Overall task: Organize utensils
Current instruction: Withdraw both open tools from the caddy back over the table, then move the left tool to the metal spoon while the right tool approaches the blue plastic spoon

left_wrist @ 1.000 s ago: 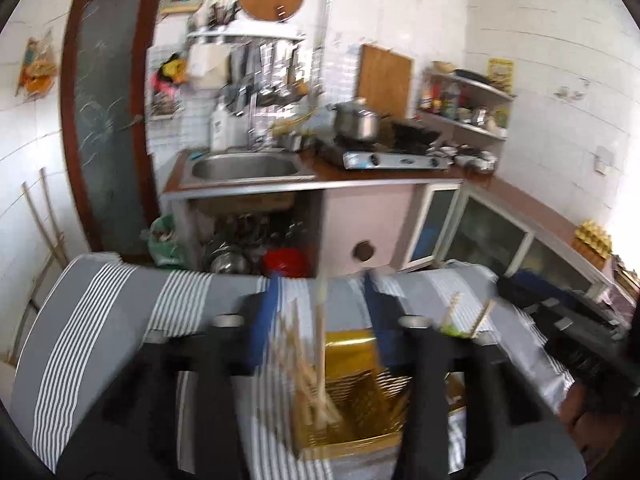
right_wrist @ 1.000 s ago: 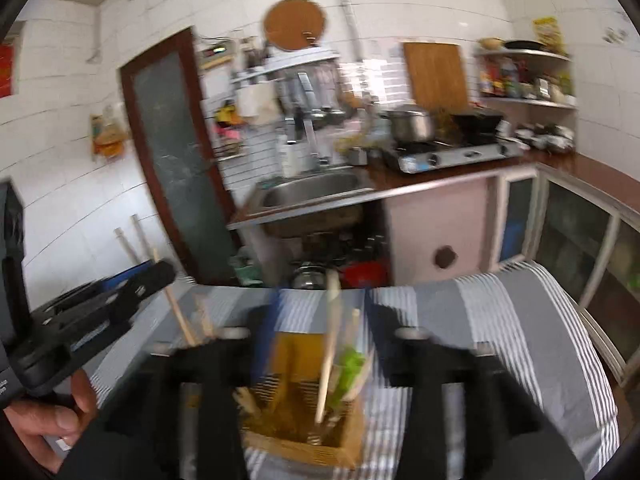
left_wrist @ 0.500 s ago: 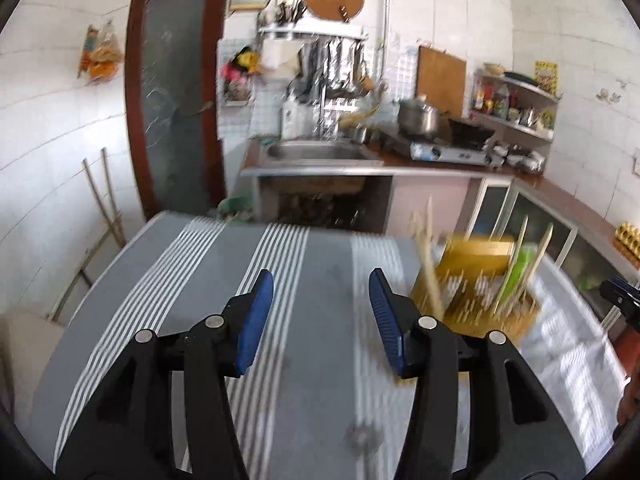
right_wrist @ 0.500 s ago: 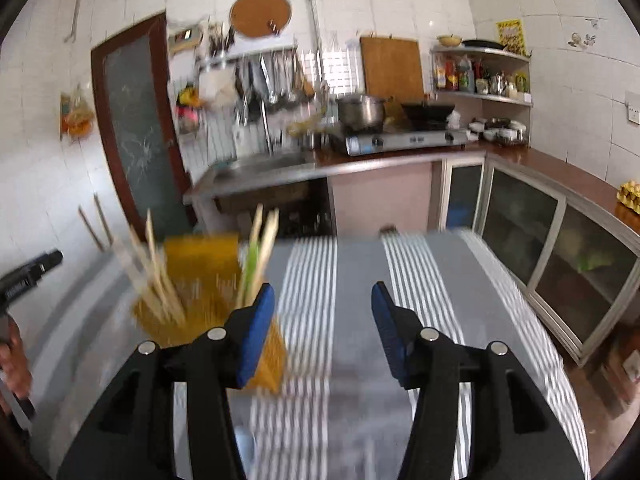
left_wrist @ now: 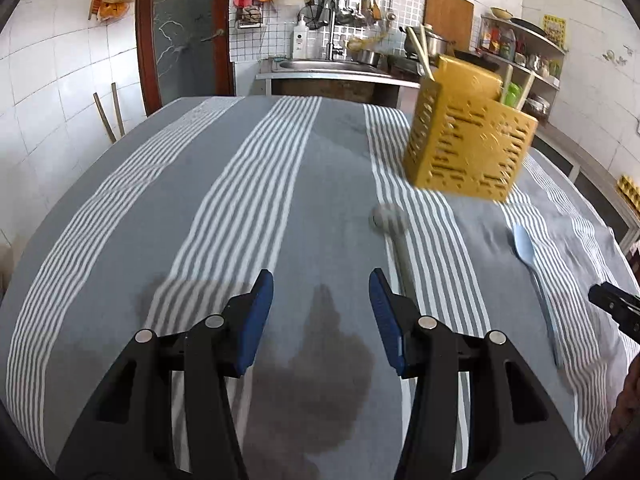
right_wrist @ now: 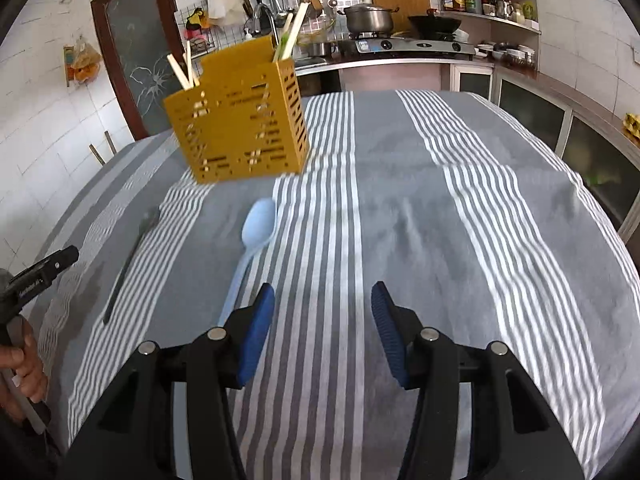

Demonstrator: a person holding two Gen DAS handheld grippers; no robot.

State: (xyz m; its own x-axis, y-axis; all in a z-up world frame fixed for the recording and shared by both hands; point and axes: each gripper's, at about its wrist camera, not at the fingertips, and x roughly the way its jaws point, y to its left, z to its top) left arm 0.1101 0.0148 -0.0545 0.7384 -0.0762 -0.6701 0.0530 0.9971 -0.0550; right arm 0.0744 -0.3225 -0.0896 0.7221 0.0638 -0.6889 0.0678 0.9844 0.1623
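A: Spoons first — where are they lying?

B: The pale blue spoon [right_wrist: 259, 224] lies flat on the striped cloth [right_wrist: 400, 208] over the tabletop, left of centre in the right wrist view, bowl toward the top of the frame, handle running down toward the left finger of the right gripper [right_wrist: 323, 328]. In the left wrist view it sits at the right edge [left_wrist: 524, 244].

A: And the other one?

B: A grey spoon [left_wrist: 390, 220] lies just right of centre in the left wrist view, blurred, its handle running down beside the right finger of the left gripper [left_wrist: 321, 312]. In the right wrist view it shows as a dark thin shape at the left.

A: The holder?

B: The yellow slotted utensil holder [right_wrist: 240, 124] stands on the cloth in the upper left of the right wrist view, just beyond the blue spoon's bowl. Chopsticks [right_wrist: 294, 30] and something green stick out of its top. In the left wrist view it is at the upper right [left_wrist: 468, 140].

A: Fingers?

B: Both pairs stand apart with only cloth showing between the blue pads [left_wrist: 256, 320]; neither grips anything. A hand [right_wrist: 24, 368] holding the left gripper shows at the lower left of the right wrist view.

A: Behind the tabletop?

B: A sink [left_wrist: 328, 65], and a pot [right_wrist: 370, 16] on a stove.
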